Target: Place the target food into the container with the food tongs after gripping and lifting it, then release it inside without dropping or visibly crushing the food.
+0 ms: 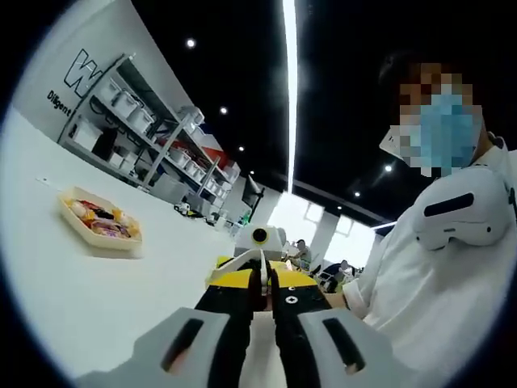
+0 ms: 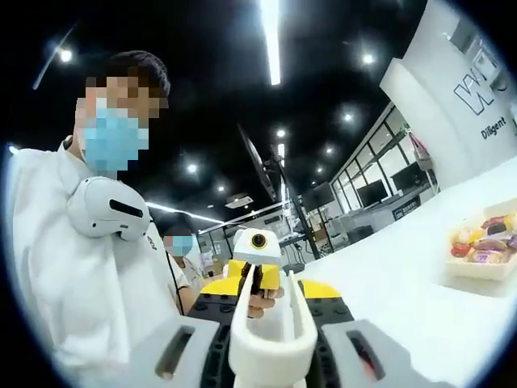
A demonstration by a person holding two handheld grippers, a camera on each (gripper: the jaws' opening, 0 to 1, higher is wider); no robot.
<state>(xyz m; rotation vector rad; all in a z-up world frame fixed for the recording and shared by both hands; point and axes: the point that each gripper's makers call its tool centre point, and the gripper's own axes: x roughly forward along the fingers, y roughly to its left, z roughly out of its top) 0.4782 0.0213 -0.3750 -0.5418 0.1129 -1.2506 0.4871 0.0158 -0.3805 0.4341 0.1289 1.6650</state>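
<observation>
Plainly, here is what you have in front of you:

1. The white wall (image 1: 56, 56) carries large black lettering starting with "W", and under it a smaller word beginning "Diligent"; the rest is cut off in both views.
2. The white table (image 1: 81, 299) lies open and bare between your grippers and the food tray, and its far edge runs along below the shelving (image 1: 145, 129).
3. A person in a white top (image 1: 420, 299) stands just beside the grippers, with a white headset (image 1: 456, 210) at the neck.
4. The food tray (image 1: 89, 234), cream-rimmed and full of mixed coloured pieces, sits well apart from both grippers. In the right gripper view it is at the right edge.
5. Your right gripper (image 2: 262, 343) has its jaws clamped on the white food tongs (image 2: 266, 323), whose arms point away from the camera. The tong tips hold no food.
6. Your left gripper (image 1: 262, 303) has its jaws drawn together to a thin slit; you cannot tell whether anything is pinched there. It faces the right gripper head-on.
</observation>
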